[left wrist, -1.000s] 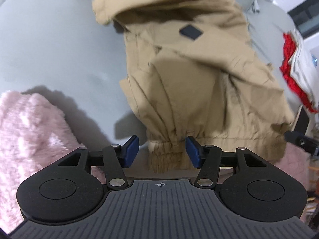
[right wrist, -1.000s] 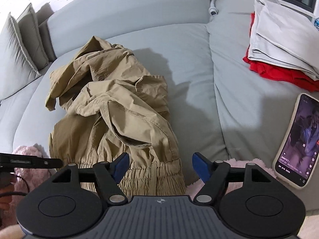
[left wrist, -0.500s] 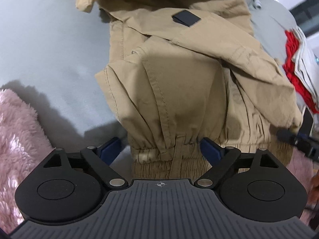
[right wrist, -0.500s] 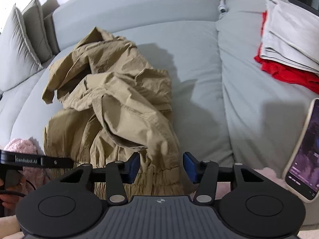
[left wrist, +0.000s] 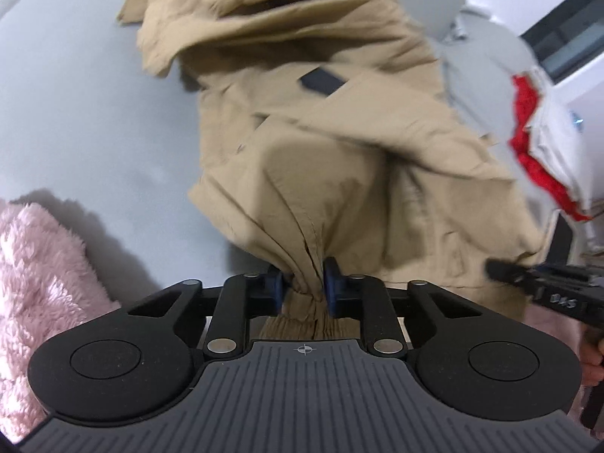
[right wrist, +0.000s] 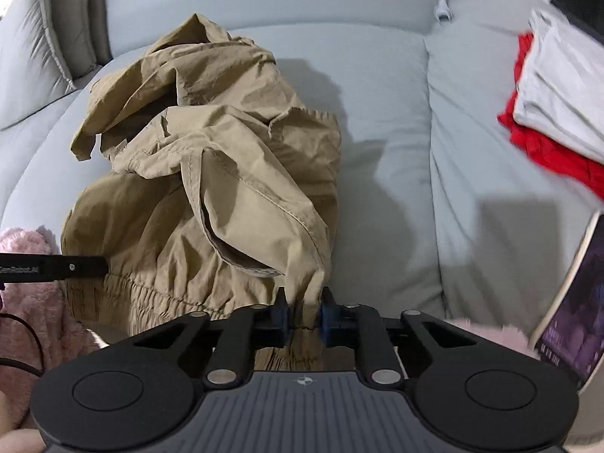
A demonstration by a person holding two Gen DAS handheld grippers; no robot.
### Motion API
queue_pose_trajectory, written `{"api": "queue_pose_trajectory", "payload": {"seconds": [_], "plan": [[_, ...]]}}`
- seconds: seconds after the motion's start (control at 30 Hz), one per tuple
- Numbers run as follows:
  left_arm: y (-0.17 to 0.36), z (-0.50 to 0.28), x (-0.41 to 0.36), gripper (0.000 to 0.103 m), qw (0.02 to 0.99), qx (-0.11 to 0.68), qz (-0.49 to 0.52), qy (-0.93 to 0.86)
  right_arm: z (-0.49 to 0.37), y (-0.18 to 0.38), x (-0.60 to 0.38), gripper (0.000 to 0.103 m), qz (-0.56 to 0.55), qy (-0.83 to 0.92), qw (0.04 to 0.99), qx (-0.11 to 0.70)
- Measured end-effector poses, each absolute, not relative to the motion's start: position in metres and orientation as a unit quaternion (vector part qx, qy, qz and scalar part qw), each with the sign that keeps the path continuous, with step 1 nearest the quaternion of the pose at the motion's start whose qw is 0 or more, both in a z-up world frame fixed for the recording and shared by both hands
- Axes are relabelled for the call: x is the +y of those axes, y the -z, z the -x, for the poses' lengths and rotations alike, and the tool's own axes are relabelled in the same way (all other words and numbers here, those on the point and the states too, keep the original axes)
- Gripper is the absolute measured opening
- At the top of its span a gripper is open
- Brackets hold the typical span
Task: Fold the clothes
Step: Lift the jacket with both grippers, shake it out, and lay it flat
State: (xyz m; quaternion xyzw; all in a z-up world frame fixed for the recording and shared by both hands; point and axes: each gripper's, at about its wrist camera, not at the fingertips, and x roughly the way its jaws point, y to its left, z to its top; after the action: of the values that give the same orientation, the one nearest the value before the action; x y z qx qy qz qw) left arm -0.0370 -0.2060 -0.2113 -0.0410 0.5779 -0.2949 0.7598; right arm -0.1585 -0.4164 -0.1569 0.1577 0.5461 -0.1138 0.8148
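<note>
A crumpled tan garment point(left wrist: 339, 158) with a small black patch lies on the grey sofa seat point(left wrist: 75, 94). Its gathered elastic edge is nearest me. My left gripper point(left wrist: 302, 287) has its jaws closing, and the blue pads pinch a bunch of that elastic edge, which is lifted slightly. In the right wrist view the same garment point(right wrist: 226, 173) spreads to the left. My right gripper point(right wrist: 304, 311) is closing too, its pads pressed on the garment's right corner at the elastic edge. Each gripper shows at the side of the other's view.
A pink fluffy blanket point(left wrist: 41, 287) lies along the sofa's near edge. Folded grey and red clothes point(right wrist: 558, 113) are stacked at the right. A phone point(right wrist: 573, 302) with a lit screen lies near the right corner. Grey cushions point(right wrist: 34, 45) stand at the far left.
Both grippers went from open astride the elastic edge to pinched on it. The left one has risen a little, and the fabric bunches between its pads.
</note>
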Motion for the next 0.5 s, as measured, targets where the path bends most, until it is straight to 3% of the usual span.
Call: {"api": "queue_pose_trajectory", "payload": {"seconds": [0.23, 0.5], "plan": [[0.127, 0.038, -0.178, 0.013, 0.787, 0.525, 0.085, 0.312, 0.178, 0.106, -0.392, 0.012, -0.230, 0.028, 0.820, 0.524], [0.018, 0.077, -0.108, 0.012, 0.840, 0.414, 0.121, 0.329, 0.223, 0.007, -0.369, 0.012, -0.296, -0.056, 0.871, 0.389]]}}
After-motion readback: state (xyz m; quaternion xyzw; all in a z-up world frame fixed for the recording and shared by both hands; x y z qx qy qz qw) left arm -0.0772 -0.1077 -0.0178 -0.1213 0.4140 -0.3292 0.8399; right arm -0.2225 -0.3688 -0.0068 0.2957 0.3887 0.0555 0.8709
